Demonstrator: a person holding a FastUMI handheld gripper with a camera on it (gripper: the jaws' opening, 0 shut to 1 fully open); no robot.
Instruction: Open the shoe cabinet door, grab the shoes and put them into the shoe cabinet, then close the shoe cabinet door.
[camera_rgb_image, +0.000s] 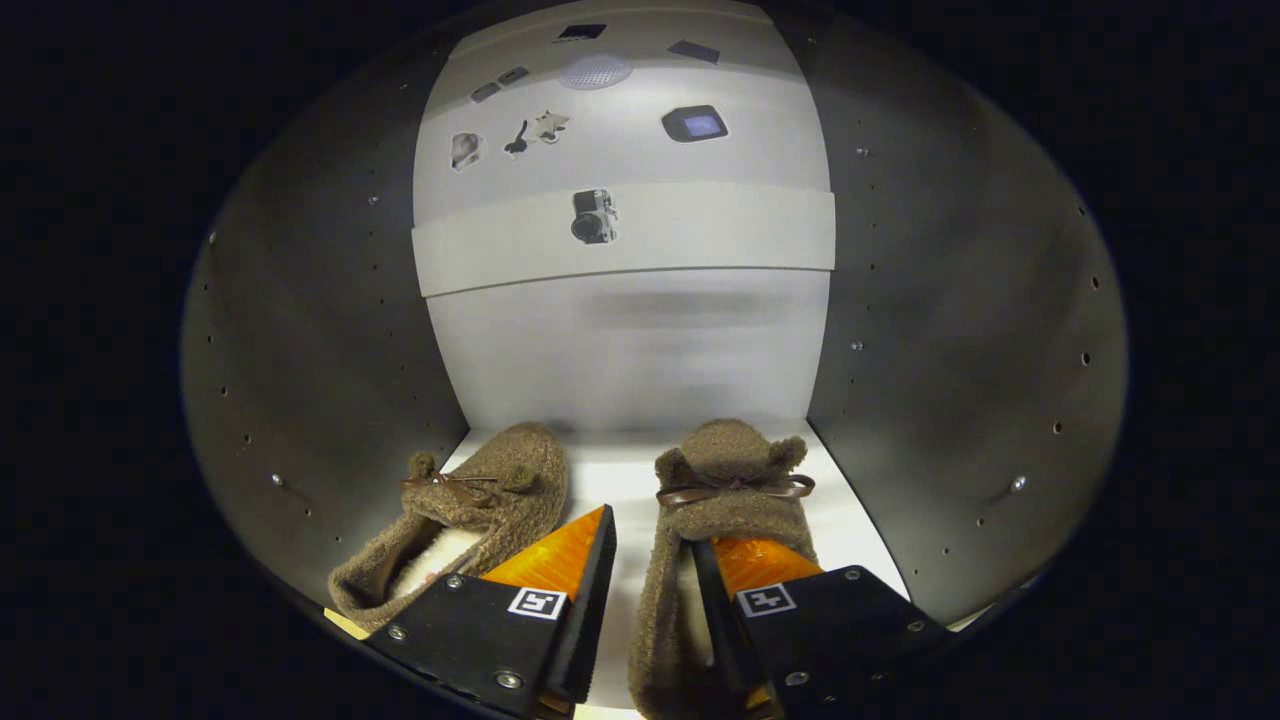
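Shoes, two fuzzy brown slippers with thin brown ribbon bows and pale fleecy lining, lie on the white floor of the shoe cabinet (630, 480), toes pointing away toward its pale back panel. One fuzzy slipper (470, 515) lies just ahead of and outside the left finger, its long axis slanted so the toe leans inward toward the middle while the open heel reaches back beside that finger. The other fuzzy slipper (715, 520) runs almost straight away from the camera; its near end reaches back into the space between the fingers, and the right finger (760, 575) overlaps its collar, with its tip at or in the opening. The gripper (650, 545) is spread wide: the left finger (565, 565) stands apart from this slipper with bare white floor showing between them, so nothing is clamped. Grey side walls (320, 330) with rows of small drilled holes rise on either side. Beyond the fingers a white shelf edge (625, 245) crosses the back, bearing a small camera sticker (594, 216), with more small stickers (695, 124) higher up. Each finger carries a square black-and-white marker; no readable writing shows anywhere.
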